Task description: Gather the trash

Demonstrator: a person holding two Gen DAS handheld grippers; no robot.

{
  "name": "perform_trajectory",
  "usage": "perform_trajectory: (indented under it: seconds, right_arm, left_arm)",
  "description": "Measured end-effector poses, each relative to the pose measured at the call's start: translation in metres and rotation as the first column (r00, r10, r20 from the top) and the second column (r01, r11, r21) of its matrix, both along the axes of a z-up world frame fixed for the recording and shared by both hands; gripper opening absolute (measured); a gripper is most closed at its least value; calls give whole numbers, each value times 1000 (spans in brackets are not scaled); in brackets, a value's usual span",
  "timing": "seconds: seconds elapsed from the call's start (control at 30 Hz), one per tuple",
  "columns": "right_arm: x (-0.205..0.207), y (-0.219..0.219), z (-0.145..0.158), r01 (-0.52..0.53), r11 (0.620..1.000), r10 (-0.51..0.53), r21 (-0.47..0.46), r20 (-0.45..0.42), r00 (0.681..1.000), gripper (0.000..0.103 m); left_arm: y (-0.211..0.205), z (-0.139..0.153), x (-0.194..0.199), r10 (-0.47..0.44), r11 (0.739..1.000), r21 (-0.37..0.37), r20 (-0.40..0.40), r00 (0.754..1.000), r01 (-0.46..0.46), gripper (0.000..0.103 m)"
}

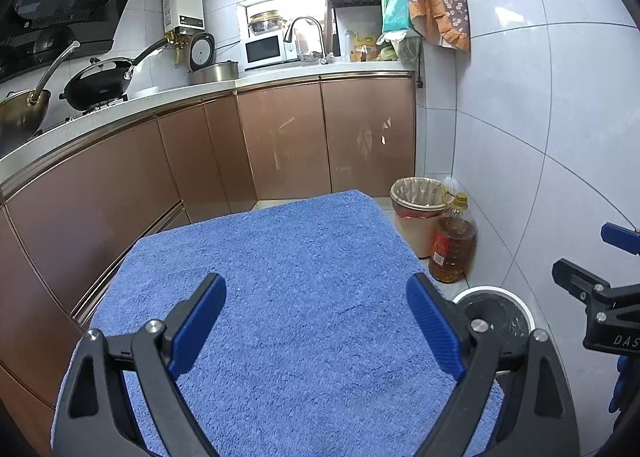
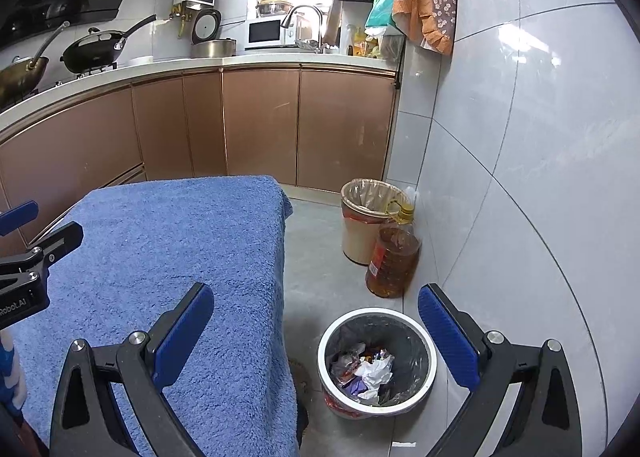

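Observation:
A white bin with a dark liner (image 2: 376, 361) stands on the floor right of the blue-towel table (image 2: 180, 257). It holds crumpled wrappers and paper (image 2: 366, 371). My right gripper (image 2: 316, 341) is open and empty, above the table's right edge and the bin. My left gripper (image 1: 316, 321) is open and empty over the blue towel (image 1: 280, 277). The bin's rim (image 1: 496, 291) shows just behind the left gripper's right finger. I see no loose trash on the towel.
A second bin with a clear liner (image 2: 370, 217) and a large oil bottle (image 2: 394, 257) stand by the tiled wall. Brown kitchen cabinets (image 1: 280, 137) run behind, with woks, a microwave and a sink on the counter. The other gripper shows at each view's edge.

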State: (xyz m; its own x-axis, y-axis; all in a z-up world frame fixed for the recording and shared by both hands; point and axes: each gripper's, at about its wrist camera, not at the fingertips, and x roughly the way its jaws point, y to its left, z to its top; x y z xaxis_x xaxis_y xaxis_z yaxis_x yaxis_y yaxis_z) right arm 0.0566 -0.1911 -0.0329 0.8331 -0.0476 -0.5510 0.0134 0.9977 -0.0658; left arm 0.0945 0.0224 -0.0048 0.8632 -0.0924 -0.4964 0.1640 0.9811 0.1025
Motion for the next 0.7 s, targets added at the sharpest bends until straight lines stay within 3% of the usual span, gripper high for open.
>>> perform_trajectory:
  seconds: [0.7]
  right_arm:
    - [1, -3, -4, 2, 1000, -2, 0, -12, 1000, 103]
  left_arm:
    - [1, -6, -1, -14, 1000, 11, -11, 1000, 14, 92]
